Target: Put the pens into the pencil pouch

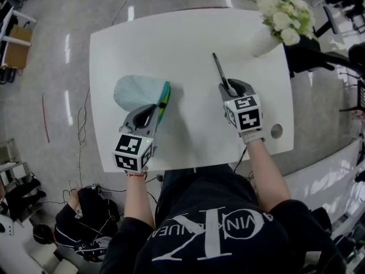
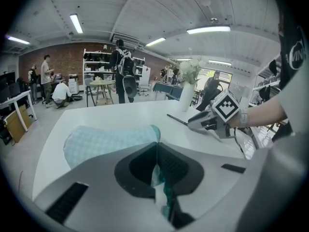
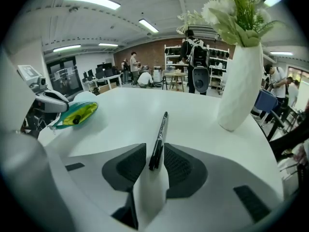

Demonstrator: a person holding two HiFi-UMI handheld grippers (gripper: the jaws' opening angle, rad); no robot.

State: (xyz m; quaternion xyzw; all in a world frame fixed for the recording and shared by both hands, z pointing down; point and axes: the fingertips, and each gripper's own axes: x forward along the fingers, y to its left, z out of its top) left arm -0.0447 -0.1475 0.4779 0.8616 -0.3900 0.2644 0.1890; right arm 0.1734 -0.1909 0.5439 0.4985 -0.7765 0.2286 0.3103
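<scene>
A pale blue checked pencil pouch (image 1: pixel 137 91) lies on the left half of the white table (image 1: pixel 188 39). My left gripper (image 1: pixel 155 111) is shut on its teal zipper rim (image 2: pixel 161 190), which holds the mouth open. In the right gripper view the pouch (image 3: pixel 77 114) shows a yellow-green inside with a dark object in it. A black pen (image 1: pixel 219 69) lies flat on the table to the right. My right gripper (image 1: pixel 228 88) is open, its jaws astride the pen's near end (image 3: pixel 155 156), with a small gap at each pad.
A white vase (image 1: pixel 267 40) of pale flowers (image 1: pixel 285 13) stands at the table's far right corner, just beyond the pen. A round cable hole (image 1: pixel 276 131) sits near the right front edge. People and shelves stand far behind the table.
</scene>
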